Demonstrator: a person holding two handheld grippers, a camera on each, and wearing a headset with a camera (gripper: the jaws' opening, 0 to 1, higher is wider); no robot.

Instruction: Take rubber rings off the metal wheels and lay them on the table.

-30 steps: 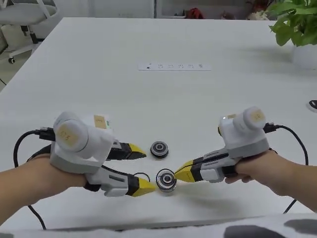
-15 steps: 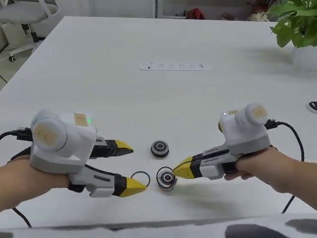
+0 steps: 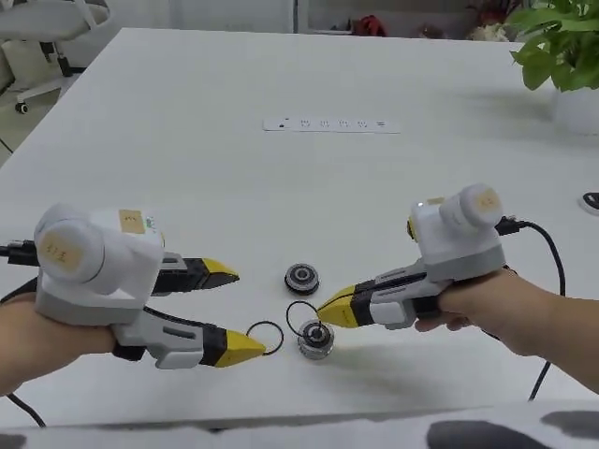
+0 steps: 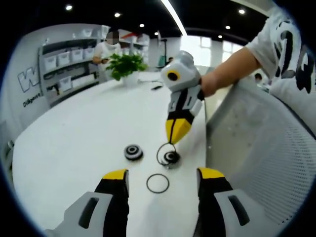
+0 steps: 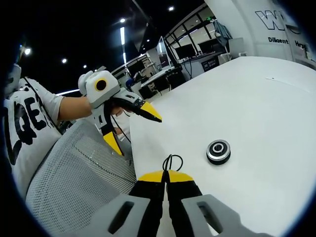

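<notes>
Right gripper (image 3: 323,304) is pinching a rubber ring (image 3: 289,314) over the wheel (image 3: 315,340); a snagging rim is risking dragging it. Left gripper (image 3: 243,310) is idling, jaws spread.

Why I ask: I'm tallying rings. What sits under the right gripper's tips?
A metal wheel lies under the right gripper, on the table. A rubber ring pinched in the shut jaws loops down to it; the tips cover the pinched part.
</notes>
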